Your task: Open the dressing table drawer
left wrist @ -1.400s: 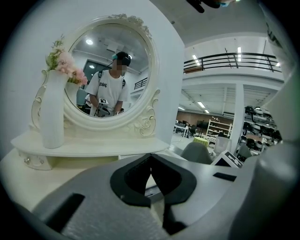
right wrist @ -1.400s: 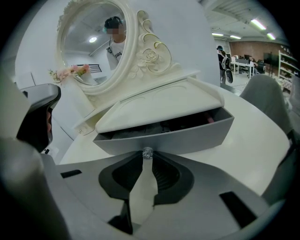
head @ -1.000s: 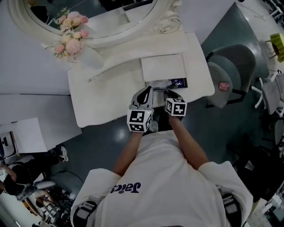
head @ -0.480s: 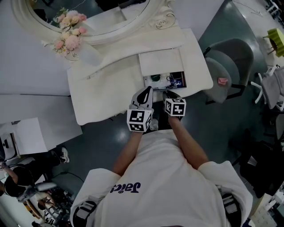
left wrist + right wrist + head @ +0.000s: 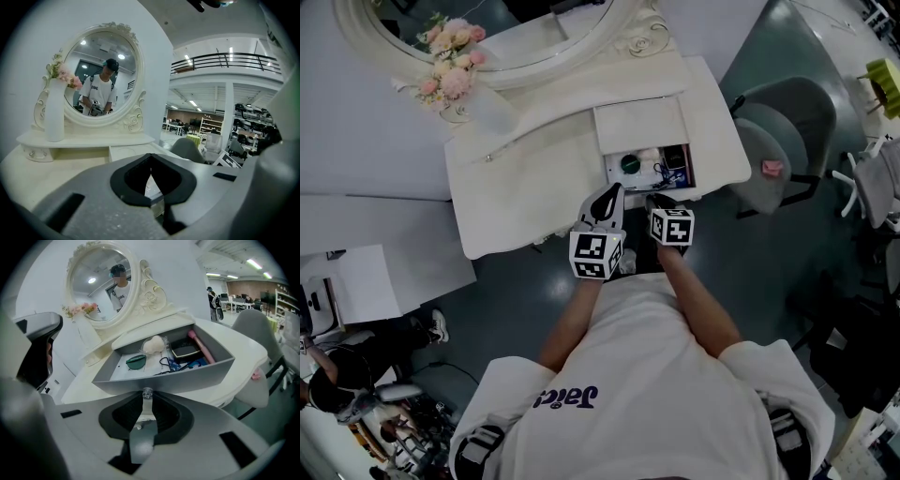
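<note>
- Head view: my right gripper (image 5: pixel 659 200) is clamped on the front of the drawer (image 5: pixel 637 190) of the dressing table (image 5: pixel 525 178), and the open tray lies just beyond my fingertips.
- A second ago only a thin dark strip of the drawer's inside showed. It is now further out, so a green disc (image 5: pixel 630 164) and some dark clutter show past my fingers.
- My left gripper (image 5: pixel 607 197) hovers just beside the right one, short of the table edge. It touches nothing, and the two sit side by side as they did before.
- The flowers (image 5: pixel 450 70) and the mirror (image 5: pixel 487 28) stand well beyond my fingers, at the back of the table.
- Left gripper view: my left gripper (image 5: pixel 150 161) has its jaws together at the tips, with nothing between them. The table top spreads out ahead, with the mirror (image 5: pixel 101 75) and a white vase (image 5: pixel 55 112) far beyond.
- Right gripper view: my right gripper (image 5: pixel 147 397) is closed on the small clear knob (image 5: pixel 147 392), which is pinched right at my fingertips.
- The grey front of the drawer (image 5: pixel 164 378) sits straight behind the knob.
- Inside, past my fingers, lie the green disc (image 5: pixel 136 362), a white puff (image 5: pixel 153 345), a dark box (image 5: pixel 185 351) and a pink stick (image 5: pixel 201 345).
</note>
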Available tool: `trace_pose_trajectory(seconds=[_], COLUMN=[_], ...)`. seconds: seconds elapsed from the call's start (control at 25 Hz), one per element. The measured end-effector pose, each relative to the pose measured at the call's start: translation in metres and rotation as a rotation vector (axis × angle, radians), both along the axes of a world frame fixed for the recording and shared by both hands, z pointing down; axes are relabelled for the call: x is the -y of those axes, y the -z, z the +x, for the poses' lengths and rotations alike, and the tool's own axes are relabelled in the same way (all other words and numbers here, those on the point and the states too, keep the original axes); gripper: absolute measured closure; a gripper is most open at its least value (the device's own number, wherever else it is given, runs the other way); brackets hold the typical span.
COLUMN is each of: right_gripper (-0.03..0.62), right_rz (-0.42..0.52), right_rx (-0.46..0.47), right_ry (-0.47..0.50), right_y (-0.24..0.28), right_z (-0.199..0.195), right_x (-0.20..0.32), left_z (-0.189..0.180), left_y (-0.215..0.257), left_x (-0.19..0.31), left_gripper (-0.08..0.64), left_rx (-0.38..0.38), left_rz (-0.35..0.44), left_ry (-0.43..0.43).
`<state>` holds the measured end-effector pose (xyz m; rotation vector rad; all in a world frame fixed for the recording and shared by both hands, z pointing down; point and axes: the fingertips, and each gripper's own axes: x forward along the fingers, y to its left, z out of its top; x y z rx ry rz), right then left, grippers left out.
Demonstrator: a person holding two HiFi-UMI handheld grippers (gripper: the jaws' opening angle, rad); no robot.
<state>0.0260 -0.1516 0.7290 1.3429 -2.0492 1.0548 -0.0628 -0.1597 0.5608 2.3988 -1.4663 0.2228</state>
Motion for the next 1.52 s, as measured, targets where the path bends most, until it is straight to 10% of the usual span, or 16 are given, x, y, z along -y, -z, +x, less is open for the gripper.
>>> trace_pose_trajectory(seconds=[1.2,1.52], right_gripper=[0.506,0.537], right_rz=[0.043,0.283], right_rx=[0.036,0.051], right_ry=[-0.017,0.01], right_y=[0.037,0.142], right_z=[0.018,0.04], right_x=[-0.016,0.01], left_z=[0.003,0.007], left_y=[0.023,0.055], left_x=[-0.018,-0.01], left_gripper=[0.546,0.546], left_rx=[0.008,-0.018], left_rz=[0.057,0.126], left_ry=[0.008,-0.001])
